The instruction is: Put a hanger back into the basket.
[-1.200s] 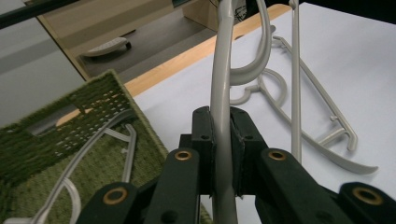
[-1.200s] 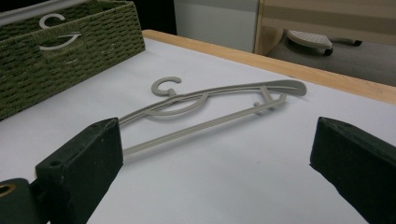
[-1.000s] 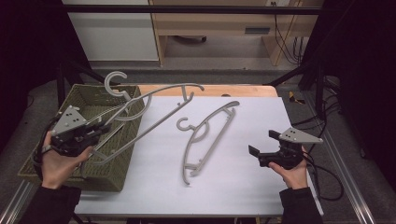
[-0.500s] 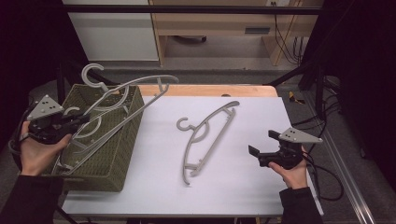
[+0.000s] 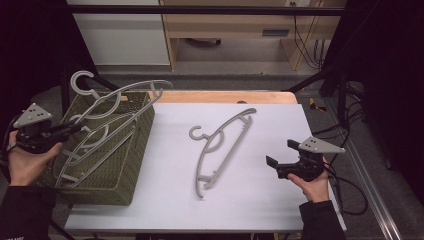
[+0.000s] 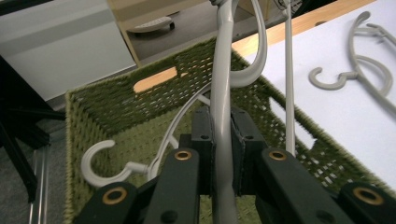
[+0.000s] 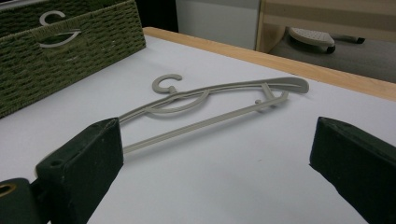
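While clamped in the left gripper (image 6: 222, 154), grey plastic hanger (image 5: 107, 100) hangs over the green woven basket (image 5: 127, 170); a white hanger (image 6: 105, 165) lies inside. Right gripper (image 7: 217, 154) wide open, empty, facing the second grey hanger (image 7: 210, 105) on the white table (image 5: 260, 200).

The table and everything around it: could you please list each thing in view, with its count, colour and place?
Hangers: three, grey; one flat on the table, one clamped in the left tool above the basket, one lying inside the basket.
Basket: one, olive green, woven, on the table's left end.
Table: one, white top with a wooden far edge.
Cabinet: one, white, on the floor behind the table.
Wooden furniture: one piece, light brown, beside the cabinet.
Left tool: black, shut on a hanger, over the basket.
Right tool: black, open, near the table's right edge.
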`<move>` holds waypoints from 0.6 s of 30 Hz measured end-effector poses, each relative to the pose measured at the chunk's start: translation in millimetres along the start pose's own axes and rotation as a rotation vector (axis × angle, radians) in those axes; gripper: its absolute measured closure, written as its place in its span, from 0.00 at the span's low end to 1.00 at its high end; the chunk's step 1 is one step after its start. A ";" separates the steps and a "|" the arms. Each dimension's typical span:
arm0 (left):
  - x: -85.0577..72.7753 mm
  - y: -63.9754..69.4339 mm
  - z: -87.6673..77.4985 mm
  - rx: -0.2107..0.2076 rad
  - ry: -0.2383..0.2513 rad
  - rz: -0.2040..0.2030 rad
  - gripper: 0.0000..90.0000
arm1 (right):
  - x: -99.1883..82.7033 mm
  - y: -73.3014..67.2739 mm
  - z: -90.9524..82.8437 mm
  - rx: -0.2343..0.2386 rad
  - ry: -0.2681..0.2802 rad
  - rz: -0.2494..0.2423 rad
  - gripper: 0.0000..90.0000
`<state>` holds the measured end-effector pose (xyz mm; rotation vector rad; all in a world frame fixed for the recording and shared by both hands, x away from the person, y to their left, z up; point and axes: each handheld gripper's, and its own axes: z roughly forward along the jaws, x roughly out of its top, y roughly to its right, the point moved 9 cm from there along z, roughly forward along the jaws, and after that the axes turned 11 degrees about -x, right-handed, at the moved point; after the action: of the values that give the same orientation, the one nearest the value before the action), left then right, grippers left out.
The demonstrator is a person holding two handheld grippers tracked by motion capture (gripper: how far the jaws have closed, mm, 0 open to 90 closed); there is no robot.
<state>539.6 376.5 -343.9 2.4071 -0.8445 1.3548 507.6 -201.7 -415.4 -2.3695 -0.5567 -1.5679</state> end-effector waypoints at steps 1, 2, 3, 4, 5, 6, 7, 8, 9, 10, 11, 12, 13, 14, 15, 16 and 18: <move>-2.0 -2.7 0.0 0.000 0.002 -0.010 0.90 | -0.1 -0.2 0.2 0.000 0.000 -0.001 0.03; -5.7 -8.5 -0.3 0.004 0.002 -0.013 0.90 | -0.4 -0.5 0.7 0.000 -0.002 -0.003 0.03; -5.7 -8.5 -0.3 0.004 0.002 -0.013 0.90 | -0.4 -0.5 0.7 0.000 -0.002 -0.003 0.03; -10.8 -15.2 -0.9 0.009 -0.002 -0.023 0.90 | -0.5 -0.7 0.8 0.001 -0.003 -0.002 0.03; -10.8 -15.2 -0.9 0.009 -0.002 -0.023 0.90 | -0.5 -0.7 0.8 0.001 -0.003 -0.002 0.03; -13.8 -18.8 -1.2 0.012 -0.006 -0.027 0.90 | -0.4 -0.8 0.7 0.002 -0.003 -0.002 0.03; -15.6 -21.0 -1.4 0.015 -0.010 -0.030 0.90 | -0.3 -0.7 0.8 0.001 -0.001 -0.002 0.03; -18.6 -24.1 -2.0 0.018 -0.015 -0.031 0.90 | -0.3 -0.5 0.8 0.001 -0.001 -0.002 0.03; -19.9 -25.9 -2.2 0.022 -0.012 -0.033 0.90 | -0.4 -0.6 0.8 0.001 -0.002 -0.002 0.03; -24.6 -29.9 -3.7 0.027 -0.020 -0.040 0.90 | -0.4 -0.7 0.8 0.001 -0.002 -0.002 0.03; -24.6 -29.9 -3.7 0.027 -0.020 -0.040 0.90 | -0.5 -0.6 0.8 0.001 -0.003 -0.002 0.03; -28.5 -33.2 -5.5 0.030 -0.023 -0.045 0.90 | -0.5 -0.6 0.9 0.001 -0.003 -0.002 0.03; -28.5 -33.2 -5.5 0.030 -0.023 -0.045 0.90 | -0.5 -0.6 0.9 0.001 -0.003 -0.002 0.03; -31.9 -36.6 -8.0 0.034 -0.015 -0.052 0.90 | -0.8 -0.7 1.3 0.001 -0.003 -0.003 0.03; -31.9 -36.6 -8.0 0.034 -0.015 -0.052 0.90 | -0.8 -0.7 1.3 0.001 -0.003 -0.003 0.03; -33.7 -38.3 -9.3 0.035 -0.011 -0.059 0.90 | -1.1 -0.7 1.3 0.001 -0.005 -0.005 0.03; -37.7 -42.0 -12.4 0.042 -0.012 -0.064 0.90 | -1.4 -1.0 1.5 0.004 -0.006 -0.010 0.03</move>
<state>541.0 429.7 -366.4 2.4542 -0.7420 1.3486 507.9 -200.5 -417.3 -2.3733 -0.5729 -1.5623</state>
